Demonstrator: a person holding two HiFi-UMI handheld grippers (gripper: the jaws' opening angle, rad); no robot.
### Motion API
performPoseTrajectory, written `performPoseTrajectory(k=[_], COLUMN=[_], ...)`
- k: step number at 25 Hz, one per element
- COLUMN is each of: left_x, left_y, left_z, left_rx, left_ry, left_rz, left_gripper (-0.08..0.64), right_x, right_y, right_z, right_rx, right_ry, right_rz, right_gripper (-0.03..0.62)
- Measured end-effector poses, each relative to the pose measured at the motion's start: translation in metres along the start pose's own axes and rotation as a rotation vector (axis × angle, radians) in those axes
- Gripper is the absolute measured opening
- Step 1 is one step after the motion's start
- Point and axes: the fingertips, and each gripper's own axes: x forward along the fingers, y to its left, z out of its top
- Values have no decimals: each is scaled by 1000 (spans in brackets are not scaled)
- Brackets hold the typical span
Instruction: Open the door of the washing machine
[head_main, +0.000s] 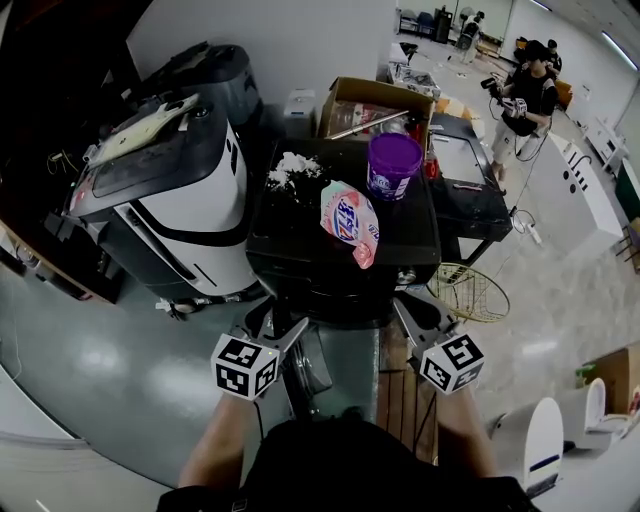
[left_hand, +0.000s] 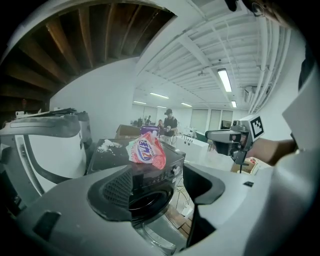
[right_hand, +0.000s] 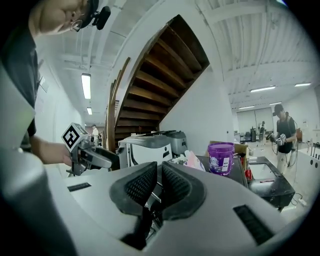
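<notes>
Washing machine (head_main: 340, 250): black front-loader. Door (left_hand: 157, 232): low on its front, seemingly swung part open toward the person; partly masked by a jaw. Left gripper (left_hand: 160, 187): tongs spread, empty, before its front. Right gripper (right_hand: 159, 187): tongs pressed together, empty.
Risk: a jolt to the washer may drop the detergent bag (head_main: 350, 222) overhanging its front edge.
On top: purple tub (head_main: 394, 165), spilled powder (head_main: 292, 168).
To its left: grey-white machine (head_main: 170, 200). To its right: wire grille (head_main: 470, 292), probably clear of the door's swing

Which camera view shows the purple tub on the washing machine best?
The right gripper view: the purple tub stands side-on, nothing in front, label showing. The head view shows mostly its top from above. In the left gripper view only its upper edge peeks out behind the pink bag.
</notes>
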Motion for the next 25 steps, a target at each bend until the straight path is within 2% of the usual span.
performPoseTrajectory(k=[8, 13, 18, 22, 25], left_x=[-2, -10, -22, -30, -35], left_y=[-6, -5, 4, 11, 16], left_z=[50, 81, 86, 87, 85], left_rx=[17, 25, 41, 48, 44], left_ry=[-121, -217, -245, -259, -265], left_rz=[-16, -6, 28, 48, 62], left_gripper=[306, 197, 51, 32, 29], right_x=[-13, -24, -28, -27, -26], right_y=[-11, -13, -12, -5, -3], right_z=[23, 45, 60, 62, 60], right_rx=[-25, -51, -73, -86, -96], right_ry=[-45, -110, -158, -165, -158], right_rz=[-63, -103, -144, -137, -162], right_gripper=[15, 15, 15, 15, 15])
